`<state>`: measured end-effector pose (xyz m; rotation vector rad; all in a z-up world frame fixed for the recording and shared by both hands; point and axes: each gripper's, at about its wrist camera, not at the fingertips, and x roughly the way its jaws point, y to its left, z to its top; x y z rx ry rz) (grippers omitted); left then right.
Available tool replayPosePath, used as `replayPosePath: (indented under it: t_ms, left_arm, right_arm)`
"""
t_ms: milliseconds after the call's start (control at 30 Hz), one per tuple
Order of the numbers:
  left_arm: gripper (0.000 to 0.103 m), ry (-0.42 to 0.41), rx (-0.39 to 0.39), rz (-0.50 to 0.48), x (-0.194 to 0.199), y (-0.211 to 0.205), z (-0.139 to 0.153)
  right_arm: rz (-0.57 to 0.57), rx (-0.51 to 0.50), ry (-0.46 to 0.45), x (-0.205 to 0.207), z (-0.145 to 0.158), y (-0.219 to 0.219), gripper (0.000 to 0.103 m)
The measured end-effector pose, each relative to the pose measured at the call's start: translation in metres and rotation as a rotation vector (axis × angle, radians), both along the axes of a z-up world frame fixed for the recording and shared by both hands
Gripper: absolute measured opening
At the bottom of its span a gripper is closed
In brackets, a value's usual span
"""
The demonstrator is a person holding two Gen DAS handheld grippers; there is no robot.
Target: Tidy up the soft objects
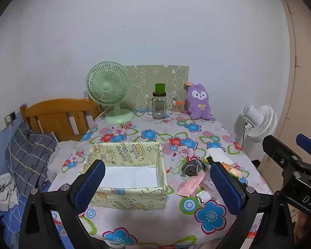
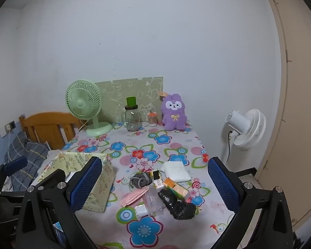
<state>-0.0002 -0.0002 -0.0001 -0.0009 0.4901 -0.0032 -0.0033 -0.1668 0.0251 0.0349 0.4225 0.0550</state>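
A yellow cartoon-print fabric box (image 1: 126, 199) stands on the floral tablecloth (image 1: 159, 137), showing only its white bottom. To its right lies a small heap: a folded white cloth (image 2: 176, 171), a grey bundled sock (image 2: 140, 179), pink flat pieces (image 2: 134, 197), an orange tissue pack (image 2: 175, 186), a black plastic bag (image 2: 176, 203) and a white plug (image 2: 141, 210). A purple plush rabbit (image 2: 174, 112) sits upright at the table's far edge. My left gripper (image 1: 156, 166) hovers open in front of the box. My right gripper (image 2: 154, 161) hovers open before the heap. Neither touches anything.
At the back of the table stand a green desk fan (image 1: 109, 91), a glass jar with a green lid (image 1: 159, 103) and a small orange-capped jar (image 1: 177, 108). A white floor fan (image 2: 246, 128) and a door (image 2: 296, 103) are on the right. A wooden headboard (image 1: 58, 118) and a checked pillow (image 1: 29, 155) lie left.
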Motion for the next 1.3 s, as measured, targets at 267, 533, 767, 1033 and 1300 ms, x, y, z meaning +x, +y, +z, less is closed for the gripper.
replayPosePath:
  t_ms: [267, 533, 767, 1033, 1300]
  left_arm:
    - [0.102, -0.013, -0.008, 0.019, -0.009, 0.000, 0.003]
    - [0.102, 0.016, 0.016, 0.008, 0.003, -0.005, -0.003]
    - [0.102, 0.017, 0.017, 0.010, 0.003, -0.008, -0.004]
    - [0.102, 0.005, 0.019, 0.007, 0.000, -0.007, -0.003]
    - [0.102, 0.011, 0.011, 0.003, 0.002, -0.004, -0.001]
  right_arm:
    - [0.006, 0.020, 0.013, 0.001, -0.002, 0.000, 0.103]
    - [0.004, 0.013, 0.015, -0.001, -0.001, 0.001, 0.103]
    - [0.021, 0.020, 0.024, 0.000, -0.002, 0.001, 0.103]
    - [0.020, 0.022, 0.034, 0.001, -0.003, 0.002, 0.103]
    - [0.022, 0.017, 0.028, 0.000, -0.003, 0.003, 0.103]
